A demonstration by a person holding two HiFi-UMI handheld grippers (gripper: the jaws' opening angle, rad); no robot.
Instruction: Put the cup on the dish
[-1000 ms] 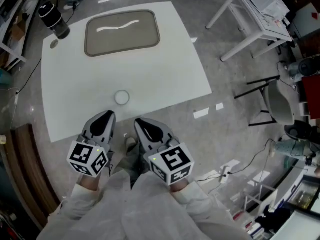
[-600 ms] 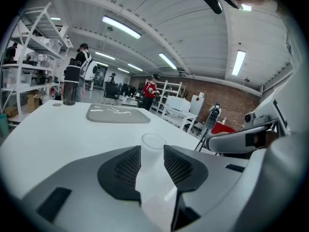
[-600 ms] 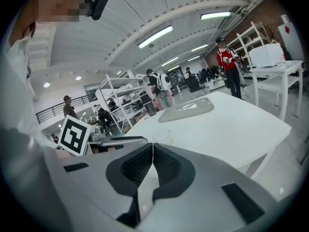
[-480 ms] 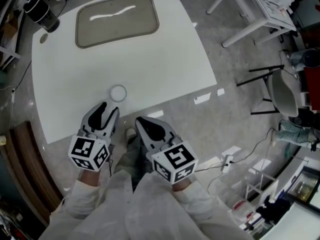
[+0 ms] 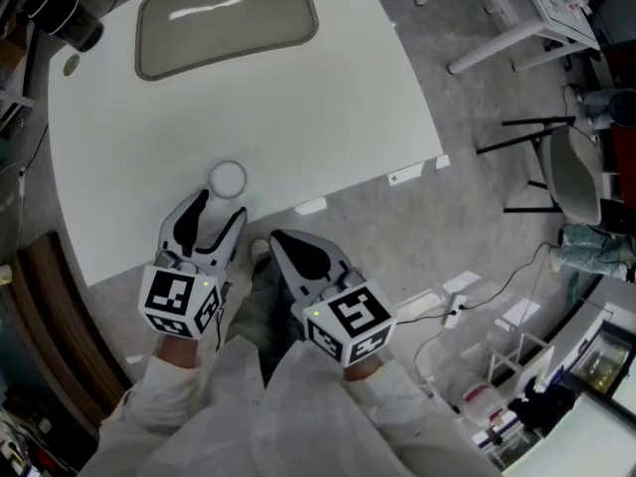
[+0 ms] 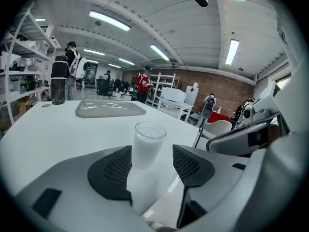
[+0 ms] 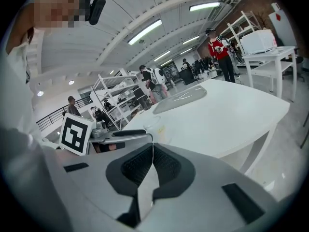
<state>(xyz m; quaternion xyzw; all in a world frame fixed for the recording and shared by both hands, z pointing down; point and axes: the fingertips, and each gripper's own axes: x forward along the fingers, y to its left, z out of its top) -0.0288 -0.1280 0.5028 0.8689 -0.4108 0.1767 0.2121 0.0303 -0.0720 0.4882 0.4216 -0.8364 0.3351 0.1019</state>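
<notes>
Your left gripper is opening, cup upright between its jaws, dish far back on the counter.

Head camera steeply down on the white table, gripper cameras low across it (all sharing the dish).

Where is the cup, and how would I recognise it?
Find the big white table. Near the edge closest to the person, far from the grey rectangular dish and the dark flask at the back, stands the cup. It is a small, upright, frosted-white tumbler standing alone.
</notes>
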